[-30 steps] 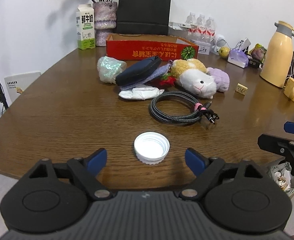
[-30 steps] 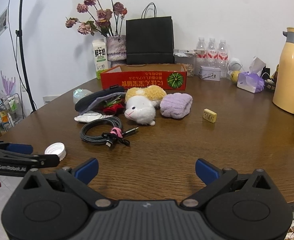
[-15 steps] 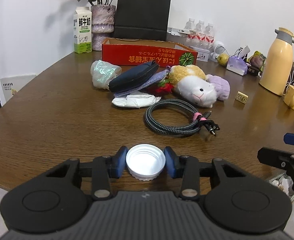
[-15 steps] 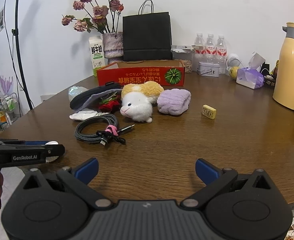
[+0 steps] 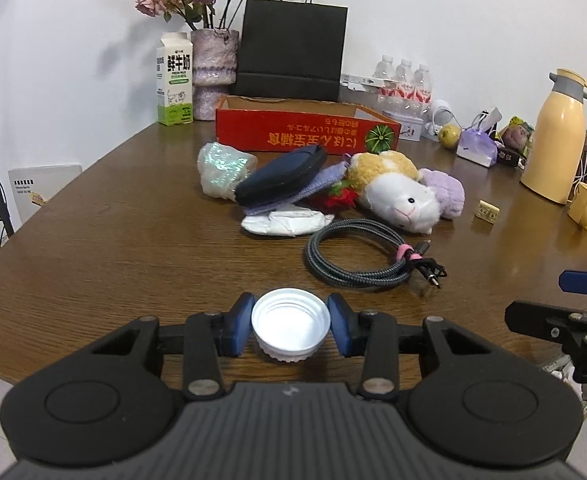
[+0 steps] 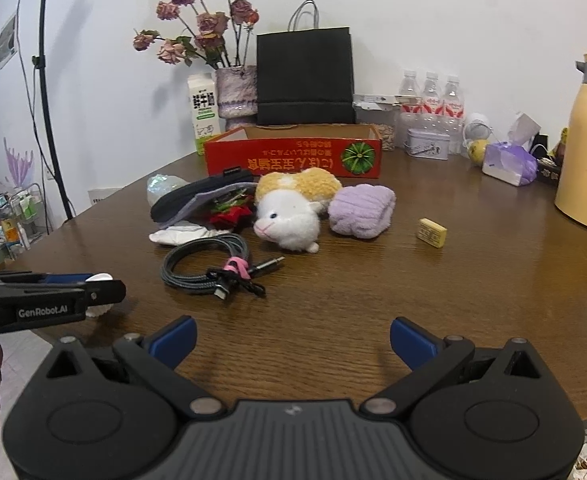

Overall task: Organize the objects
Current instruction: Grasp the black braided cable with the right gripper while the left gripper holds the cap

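The left gripper (image 5: pixel 290 322) is clamping the white bottle cap (image 5: pixel 290 325), its blue pads pressing on the cap's left and right sides; the jaws have just been closing, with the cap between them. The cap is sitting open side up at the near edge of the wooden table (image 5: pixel 93 240), close to its near left part. The right gripper (image 6: pixel 292 338) is standing wide apart with nothing between its jaws, hovering over the near edge further to the right.

The relation governing the coming move: the red cardboard box (image 5: pixel 307 130) is lying straight ahead of the held cap, toward the far edge of the table, its long axis running parallel to that edge. Between cap and box are lying the coiled braided cable (image 5: pixel 357 256) and the pile with the plush hamster (image 5: pixel 397 196). Judged from this, the cap is needing a lift clear of that pile before travelling forward. The left hand is the nearer one, already gripping the cap
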A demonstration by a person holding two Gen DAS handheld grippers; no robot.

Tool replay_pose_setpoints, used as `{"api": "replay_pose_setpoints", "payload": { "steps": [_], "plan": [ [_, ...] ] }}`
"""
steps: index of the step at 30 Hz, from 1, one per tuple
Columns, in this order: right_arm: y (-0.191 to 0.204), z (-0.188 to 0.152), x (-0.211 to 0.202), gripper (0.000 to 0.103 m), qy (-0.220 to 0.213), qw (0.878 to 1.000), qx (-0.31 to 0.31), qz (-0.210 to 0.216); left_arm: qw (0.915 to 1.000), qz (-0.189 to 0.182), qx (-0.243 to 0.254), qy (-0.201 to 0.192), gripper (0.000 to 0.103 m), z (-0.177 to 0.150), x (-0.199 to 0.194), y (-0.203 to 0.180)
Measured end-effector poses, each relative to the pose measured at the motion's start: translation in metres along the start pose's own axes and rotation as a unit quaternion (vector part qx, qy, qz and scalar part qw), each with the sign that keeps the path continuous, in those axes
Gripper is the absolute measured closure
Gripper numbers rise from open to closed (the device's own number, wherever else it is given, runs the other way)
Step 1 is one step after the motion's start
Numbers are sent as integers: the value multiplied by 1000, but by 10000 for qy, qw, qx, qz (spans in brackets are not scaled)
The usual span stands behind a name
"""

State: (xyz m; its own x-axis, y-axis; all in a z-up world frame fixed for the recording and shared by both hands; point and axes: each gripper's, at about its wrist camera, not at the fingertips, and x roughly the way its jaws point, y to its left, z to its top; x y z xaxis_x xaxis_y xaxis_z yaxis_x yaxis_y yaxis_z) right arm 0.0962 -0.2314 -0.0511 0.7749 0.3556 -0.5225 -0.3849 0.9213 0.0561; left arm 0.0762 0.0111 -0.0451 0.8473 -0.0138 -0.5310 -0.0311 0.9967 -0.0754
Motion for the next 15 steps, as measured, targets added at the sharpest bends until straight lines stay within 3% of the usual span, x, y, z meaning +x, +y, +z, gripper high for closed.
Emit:
{"api": "replay_pose_setpoints", "payload": {
  "steps": [15],
  "plan": [
    [11, 7, 28, 0, 24, 9993, -319, 176, 9999, 13, -133, -103, 63, 1, -3, 25]
  ]
}}
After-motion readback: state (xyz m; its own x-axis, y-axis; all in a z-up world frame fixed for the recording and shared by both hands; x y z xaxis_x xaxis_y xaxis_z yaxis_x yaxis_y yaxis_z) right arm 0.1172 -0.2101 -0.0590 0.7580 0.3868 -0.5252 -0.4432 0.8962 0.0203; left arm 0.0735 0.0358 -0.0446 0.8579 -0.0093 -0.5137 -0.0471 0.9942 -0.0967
